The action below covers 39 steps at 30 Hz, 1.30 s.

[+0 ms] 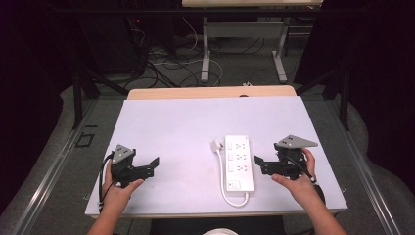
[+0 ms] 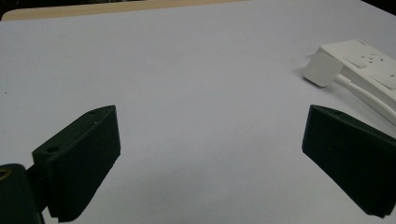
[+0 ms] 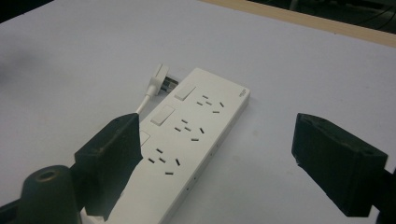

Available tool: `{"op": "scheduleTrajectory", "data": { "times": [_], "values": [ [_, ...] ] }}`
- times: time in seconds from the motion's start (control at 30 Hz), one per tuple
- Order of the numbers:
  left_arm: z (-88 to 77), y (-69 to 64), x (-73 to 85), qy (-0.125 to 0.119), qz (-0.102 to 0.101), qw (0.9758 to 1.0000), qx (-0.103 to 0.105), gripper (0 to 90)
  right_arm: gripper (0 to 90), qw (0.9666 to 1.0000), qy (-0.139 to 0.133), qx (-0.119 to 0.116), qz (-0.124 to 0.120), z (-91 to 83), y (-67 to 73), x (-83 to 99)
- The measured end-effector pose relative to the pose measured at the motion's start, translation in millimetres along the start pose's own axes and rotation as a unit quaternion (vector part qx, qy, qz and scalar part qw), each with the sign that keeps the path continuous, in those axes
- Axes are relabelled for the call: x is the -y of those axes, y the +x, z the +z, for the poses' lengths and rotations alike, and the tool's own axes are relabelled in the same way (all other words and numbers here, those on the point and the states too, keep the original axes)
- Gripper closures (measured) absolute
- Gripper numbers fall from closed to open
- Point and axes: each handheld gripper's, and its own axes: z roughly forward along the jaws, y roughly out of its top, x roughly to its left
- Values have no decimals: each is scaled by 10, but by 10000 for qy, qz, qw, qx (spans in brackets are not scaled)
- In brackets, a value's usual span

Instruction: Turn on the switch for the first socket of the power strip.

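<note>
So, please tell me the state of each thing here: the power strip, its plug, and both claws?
Power strip: lying flat on the table, sockets up and empty, untouched.
Plug: unplugged, lying beside the strip's far left corner.
Left claw: open, holding nothing.
Right claw: open, holding nothing, close to the strip's right side.

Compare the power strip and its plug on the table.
The power strip is a long flat block lying face up, with sockets and switches on top; the plug is a small rounded piece lying beside the strip's far left corner, prongs toward it. Both are white, joined by one cable.
</note>
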Motion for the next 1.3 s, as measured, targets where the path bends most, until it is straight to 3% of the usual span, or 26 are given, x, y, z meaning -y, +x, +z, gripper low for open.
{"op": "scheduleTrajectory", "data": {
  "times": [0.3, 0.5, 0.83, 1.0, 1.23, 1.3],
  "values": [
    [3, 4, 4, -14, -31, 10000, -9, 45, 213, 9994, 193, -260, -121, 111, 95, -42],
    [3, 9, 6, -2, -31, 10000, -12, 48, 278, 9989, 343, -270, -173, 169, 163, -76],
    [3, 14, 7, 0, -26, 10000, -11, 48, 306, 9975, 565, -385, -179, 283, 224, -107],
    [6, 18, 8, 17, -32, 10000, -14, 48, 327, 9962, 747, -427, -144, 365, 248, -113],
    [10, 22, 11, 24, -38, 10000, -12, 48, 352, 9928, 1001, -635, 179, 493, 293, -111],
    [11, 23, 11, 28, -42, 10000, -11, 48, 399, 9922, 1026, -677, 222, 525, 295, -109]
  ]
}}
